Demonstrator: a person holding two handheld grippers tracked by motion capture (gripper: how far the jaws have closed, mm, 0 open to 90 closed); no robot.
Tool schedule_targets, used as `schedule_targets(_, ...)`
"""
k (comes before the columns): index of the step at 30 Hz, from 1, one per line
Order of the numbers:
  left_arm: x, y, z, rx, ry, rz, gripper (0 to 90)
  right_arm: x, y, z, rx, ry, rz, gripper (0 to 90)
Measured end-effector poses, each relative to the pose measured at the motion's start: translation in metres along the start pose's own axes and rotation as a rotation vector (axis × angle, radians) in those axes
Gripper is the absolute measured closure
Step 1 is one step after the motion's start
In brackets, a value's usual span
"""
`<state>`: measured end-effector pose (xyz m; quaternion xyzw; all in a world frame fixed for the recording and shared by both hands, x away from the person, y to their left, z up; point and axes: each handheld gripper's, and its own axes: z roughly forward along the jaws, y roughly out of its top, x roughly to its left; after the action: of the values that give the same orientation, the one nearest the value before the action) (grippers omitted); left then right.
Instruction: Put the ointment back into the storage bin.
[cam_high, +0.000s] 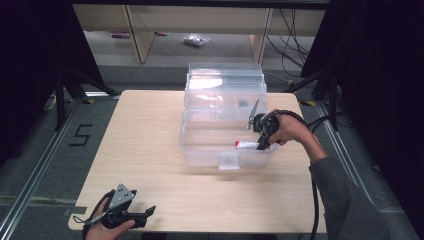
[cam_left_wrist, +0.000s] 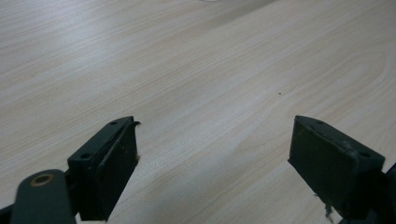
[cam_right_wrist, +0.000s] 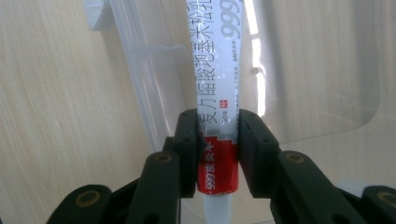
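Observation:
A white and red ointment tube (cam_right_wrist: 217, 98) with printed characters is clamped between my right gripper's (cam_right_wrist: 217, 128) jaws, near its red capped end. In the high view the tube (cam_high: 246, 145) lies level over the right front part of a clear plastic storage box (cam_high: 200, 150), and the right gripper (cam_high: 262, 136) holds it above the box's rim. My left gripper (cam_high: 148, 212) rests at the table's front left corner, held by a hand. Its jaws stand wide apart over bare wood (cam_left_wrist: 215, 135), with nothing between them.
The box's clear lid (cam_high: 225, 82) stands open at the back. The light wooden table (cam_high: 145, 135) spreads bare to the box's left and front. A black cable (cam_high: 315, 200) trails from the right gripper along the sleeve. Dark stands flank the table.

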<state>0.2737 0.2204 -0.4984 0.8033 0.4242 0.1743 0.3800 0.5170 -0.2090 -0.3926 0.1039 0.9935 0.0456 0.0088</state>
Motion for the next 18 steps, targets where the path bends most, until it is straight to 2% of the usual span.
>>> schedule_targets(4, 0.0001, 0.0, 0.0001, 0.001, 0.0, -0.001, 15.0, 0.0007, 0.0003, 0.0001, 0.002, -0.002, 0.015, 70.9)
schedule_targets(6, 0.0005, 0.0, 0.0003, -0.002, -0.001, 0.001, 15.0, -0.0017, 0.0019, 0.0015, -0.005, -0.008, -0.032, 70.8)
schedule_targets(7, 0.0005, 0.0001, 0.0001, 0.0, -0.002, 0.001, 15.0, -0.0009, 0.0016, 0.0025, 0.002, -0.011, -0.015, 70.8)
schedule_targets(8, 0.0005, 0.0002, -0.0002, 0.002, -0.002, 0.002, 14.9, -0.0039, 0.0019, 0.0039, -0.007, -0.001, -0.057, 70.8)
schedule_targets(9, 0.0002, 0.0002, -0.0003, -0.001, -0.008, -0.002, 14.9, 0.0001, 0.0038, 0.0038, 0.007, 0.0, -0.01, 70.7)
schedule_targets(10, 0.0009, 0.0, -0.0009, 0.0, -0.011, 0.008, 15.0, -0.0011, 0.0044, 0.004, 0.002, 0.003, -0.032, 70.7)
schedule_targets(11, 0.001, -0.0001, -0.0008, -0.001, -0.012, 0.008, 15.0, 0.0007, 0.0046, 0.0038, 0.013, 0.011, -0.004, 70.7)
schedule_targets(12, 0.001, 0.0003, -0.0013, 0.006, -0.01, 0.008, 15.0, 0.0001, 0.0048, 0.0046, 0.013, 0.003, -0.012, 70.8)
schedule_targets(15, 0.0007, 0.0003, -0.0005, 0.004, 0.001, -0.001, 15.0, -0.0001, 0.0059, 0.0069, 0.024, 0.019, -0.021, 70.7)
schedule_targets(17, 0.0004, 0.0001, -0.0004, -0.003, -0.008, -0.005, 15.0, -0.0002, 0.0062, 0.0069, 0.023, 0.013, -0.006, 70.7)
schedule_targets(18, 0.001, 0.0002, -0.0011, 0.004, -0.012, 0.005, 15.0, -0.0022, 0.0057, 0.0078, 0.01, 0.015, -0.03, 70.7)
